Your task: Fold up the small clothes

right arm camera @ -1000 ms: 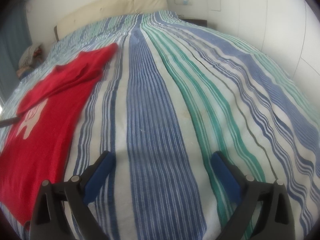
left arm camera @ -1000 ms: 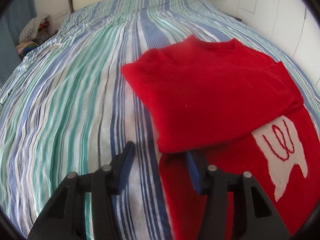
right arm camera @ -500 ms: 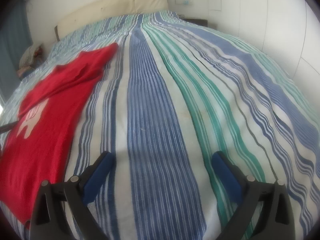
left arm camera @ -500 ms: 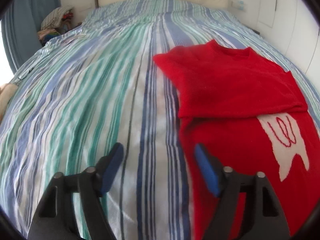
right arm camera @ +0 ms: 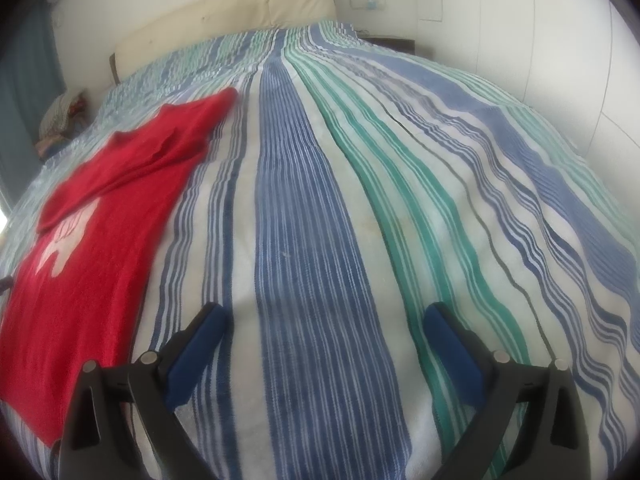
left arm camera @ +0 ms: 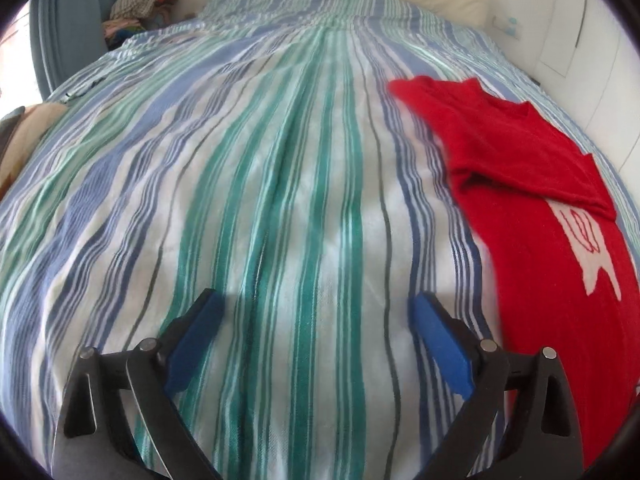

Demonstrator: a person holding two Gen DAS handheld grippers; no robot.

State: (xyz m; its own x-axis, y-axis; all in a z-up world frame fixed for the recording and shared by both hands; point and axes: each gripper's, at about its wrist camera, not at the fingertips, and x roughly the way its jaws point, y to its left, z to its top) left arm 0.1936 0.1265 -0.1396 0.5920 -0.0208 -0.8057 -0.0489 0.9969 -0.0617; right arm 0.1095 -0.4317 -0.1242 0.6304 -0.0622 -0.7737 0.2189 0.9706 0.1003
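A small red sweater with a white motif lies flat on the striped bed, its upper part folded down over the body. In the left wrist view it is at the right edge. My left gripper hovers over bare striped cover to the sweater's left; its jaws are opening wide and nothing is between them. In the right wrist view the red sweater lies at the left. My right gripper stands open over the blue stripes to the sweater's right, holding nothing.
The striped bedcover fills both views. A cream headboard and white walls bound the far side. A pile of clothes sits by a blue curtain at the far left. A tan cushion is at the left edge.
My left gripper let go of the sweater's edge, its jaws spread wide, and it slid left off the sweater onto bare cover. The right gripper kept still.
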